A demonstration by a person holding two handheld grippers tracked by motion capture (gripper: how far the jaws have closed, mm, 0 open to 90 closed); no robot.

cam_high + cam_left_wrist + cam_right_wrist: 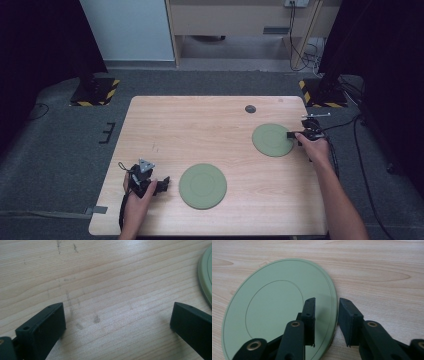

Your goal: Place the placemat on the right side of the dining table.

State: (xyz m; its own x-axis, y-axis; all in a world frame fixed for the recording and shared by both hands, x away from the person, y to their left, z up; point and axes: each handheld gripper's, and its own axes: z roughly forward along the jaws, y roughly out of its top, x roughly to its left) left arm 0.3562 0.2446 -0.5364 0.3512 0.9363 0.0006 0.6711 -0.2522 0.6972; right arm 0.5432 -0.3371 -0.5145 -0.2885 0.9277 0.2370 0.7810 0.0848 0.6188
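Note:
Two round green plates lie on the wooden table (200,125). The far plate (272,140) (274,305) is at the right, and my right gripper (291,135) (326,301) sits at its right rim. Its jaws stand a little apart astride the rim: one finger (309,315) is over the plate, the other on the table side, with small gaps showing. The near plate (202,186) (206,277) lies at the front centre. My left gripper (164,184) (117,312) rests left of it, wide open over bare wood, with nothing between its jaws.
A small dark disc (250,108) lies near the table's far edge. Cables (345,125) trail off the right side to the floor. Two black stands on striped bases (95,90) (322,92) flank the far corners.

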